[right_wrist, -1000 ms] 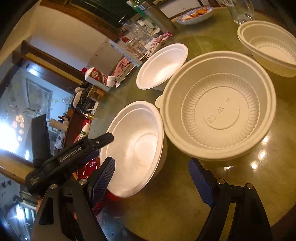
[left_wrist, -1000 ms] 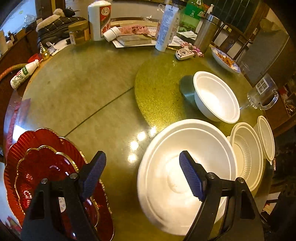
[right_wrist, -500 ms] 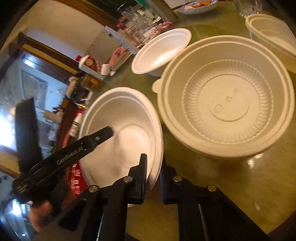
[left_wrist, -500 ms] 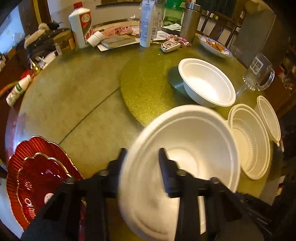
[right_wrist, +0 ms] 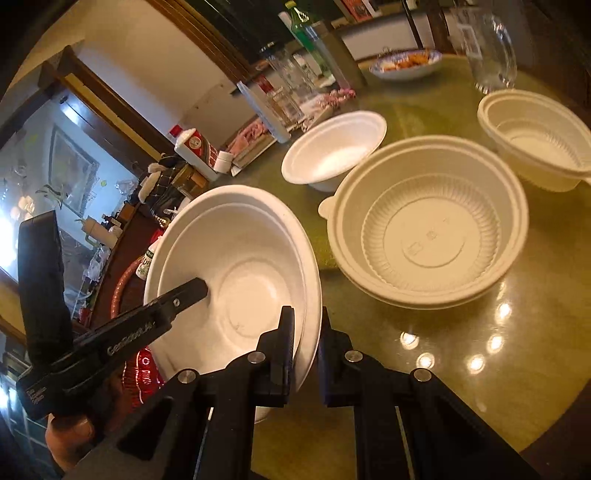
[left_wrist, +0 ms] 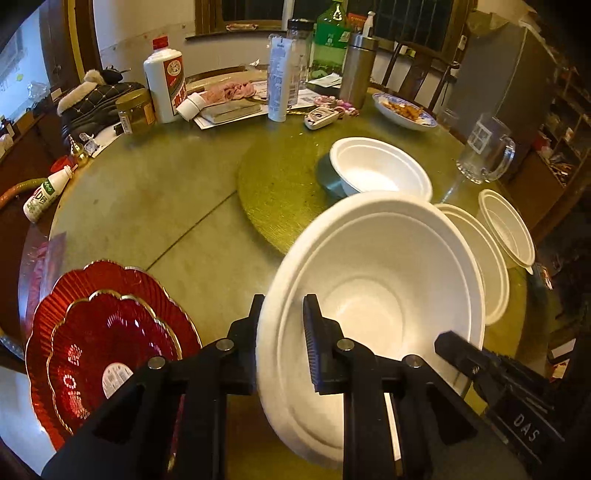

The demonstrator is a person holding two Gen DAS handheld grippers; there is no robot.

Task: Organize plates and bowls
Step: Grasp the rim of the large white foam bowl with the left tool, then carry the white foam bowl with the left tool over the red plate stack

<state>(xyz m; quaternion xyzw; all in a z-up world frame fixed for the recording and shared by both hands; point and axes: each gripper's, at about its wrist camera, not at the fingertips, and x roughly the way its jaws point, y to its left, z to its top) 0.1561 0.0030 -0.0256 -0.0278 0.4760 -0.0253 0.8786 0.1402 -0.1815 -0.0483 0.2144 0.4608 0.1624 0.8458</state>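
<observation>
The room is dim and warm-lit, with dark wood-framed windows (left_wrist: 236, 14) behind a pale wall and a dark chair (left_wrist: 417, 70) at the far edge. A big round tabletop (left_wrist: 147, 192) of glossy olive green fills both views, a straight seam crossing it and ceiling lights glinting off its near side; a round gold turntable (left_wrist: 280, 181) lies on its middle. The far rim is crowded: a white liquor bottle (left_wrist: 165, 86), a green bottle (left_wrist: 330, 37), a steel flask (left_wrist: 357, 72), a white tube (left_wrist: 280, 81), a dish of food (left_wrist: 404, 110) and a glass mug (left_wrist: 484, 151). Two stacked red scalloped plates (left_wrist: 107, 343) lie at the near left. The large white foam bowl (left_wrist: 373, 306) is tilted, off the tabletop, its rim gripped on opposite sides: the left gripper (left_wrist: 282, 328) has its jaws clenched on the left rim, the right gripper (right_wrist: 306, 343) on the right. Beside it stand a ribbed plastic bowl (right_wrist: 428, 236), a smaller plastic bowl (right_wrist: 535, 140) and a small foam bowl (right_wrist: 332, 151), each apart from the others.
</observation>
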